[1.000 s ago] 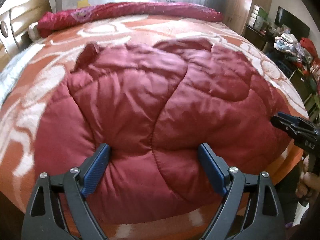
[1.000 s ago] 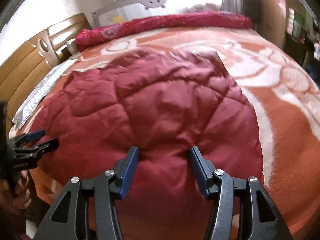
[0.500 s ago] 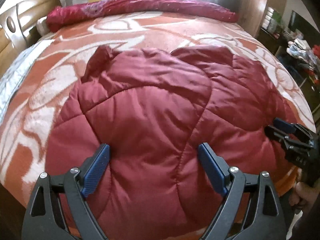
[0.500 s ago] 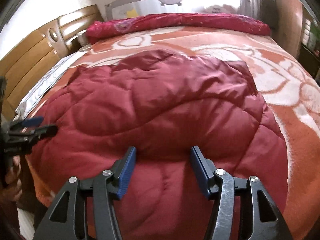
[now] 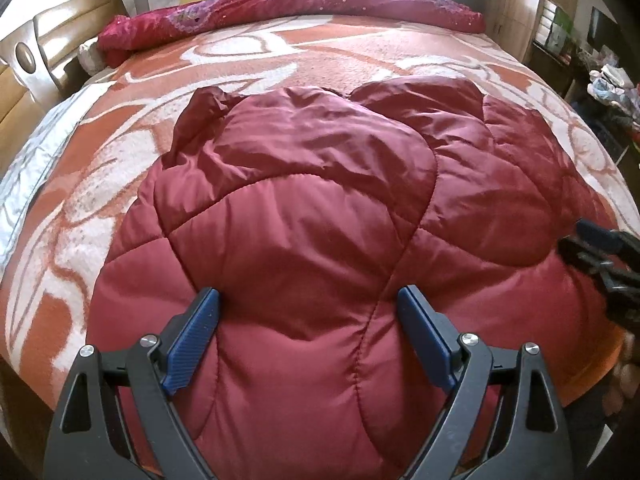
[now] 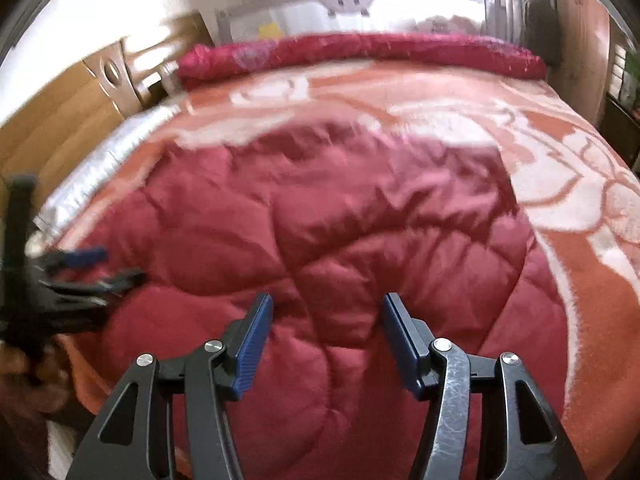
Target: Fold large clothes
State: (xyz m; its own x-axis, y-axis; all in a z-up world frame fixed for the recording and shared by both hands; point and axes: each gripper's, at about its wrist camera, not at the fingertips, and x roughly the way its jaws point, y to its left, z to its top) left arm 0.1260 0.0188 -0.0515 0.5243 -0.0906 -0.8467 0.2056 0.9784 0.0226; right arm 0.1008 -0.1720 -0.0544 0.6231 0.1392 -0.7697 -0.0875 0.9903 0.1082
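Both grippers hang over the near edge of the quilted red coat [image 5: 304,240], which lies spread flat on the orange-and-white blanket [image 5: 328,64] covering the bed. On my left gripper [image 5: 308,324] the jaws stand wide apart and hold nothing. My right gripper [image 6: 326,334] is narrower, its blue pads [image 6: 254,344] also clear of the fabric.

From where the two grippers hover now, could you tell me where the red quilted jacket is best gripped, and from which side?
I would take the red quilted jacket along its near edge at the foot of the bed, coming down from the near side. That edge sits closest to the open left gripper and right gripper, and a padded edge probably pinches more easily than the puffy middle.
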